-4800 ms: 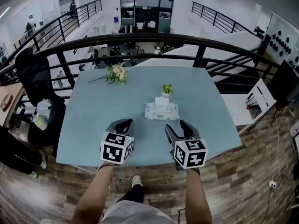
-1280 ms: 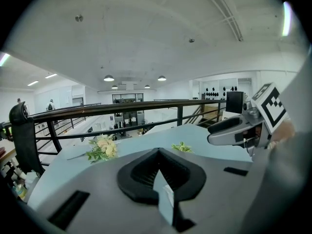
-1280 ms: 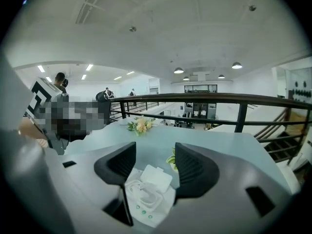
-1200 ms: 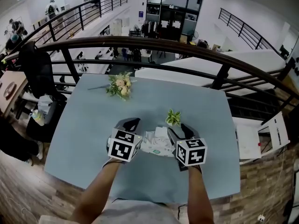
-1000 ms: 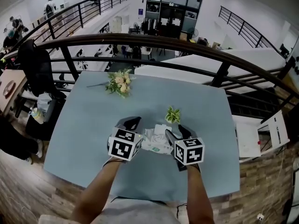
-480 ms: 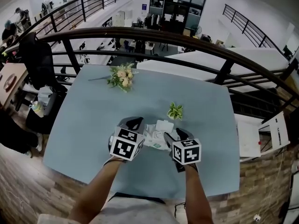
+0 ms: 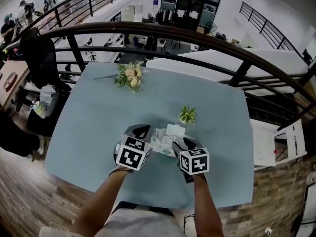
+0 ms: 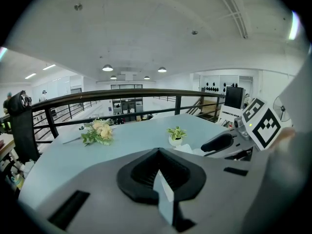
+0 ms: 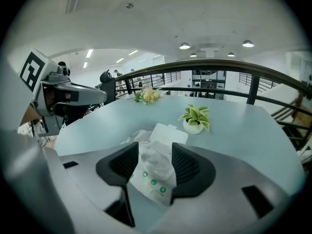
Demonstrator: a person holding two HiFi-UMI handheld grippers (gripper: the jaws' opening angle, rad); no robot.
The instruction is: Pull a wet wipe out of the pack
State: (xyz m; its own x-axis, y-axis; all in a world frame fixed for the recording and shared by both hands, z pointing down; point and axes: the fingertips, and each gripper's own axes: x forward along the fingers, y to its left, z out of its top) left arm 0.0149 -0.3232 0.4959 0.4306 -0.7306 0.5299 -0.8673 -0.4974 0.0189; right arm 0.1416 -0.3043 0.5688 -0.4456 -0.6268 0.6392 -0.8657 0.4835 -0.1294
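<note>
**Wet wipe pack**: white with green dots, lying on the pale blue table between the two grippers. Its lid flap is open. The print is too small to read. In the head view the near edge is covered by the grippers; in the left gripper view only a white scrap shows.

**Wipe**: a crumpled tuft standing out of the pack.

**Right gripper**: jaws apart and astride the tuft, having just been closing. Whether the pads press on it cannot be made out.

**Left gripper**: jaws drawn together with nothing between them, just left of the pack.

**Potted plant**: small, just beyond the pack.

**Bouquet**: lying at the far left of the table.
</note>
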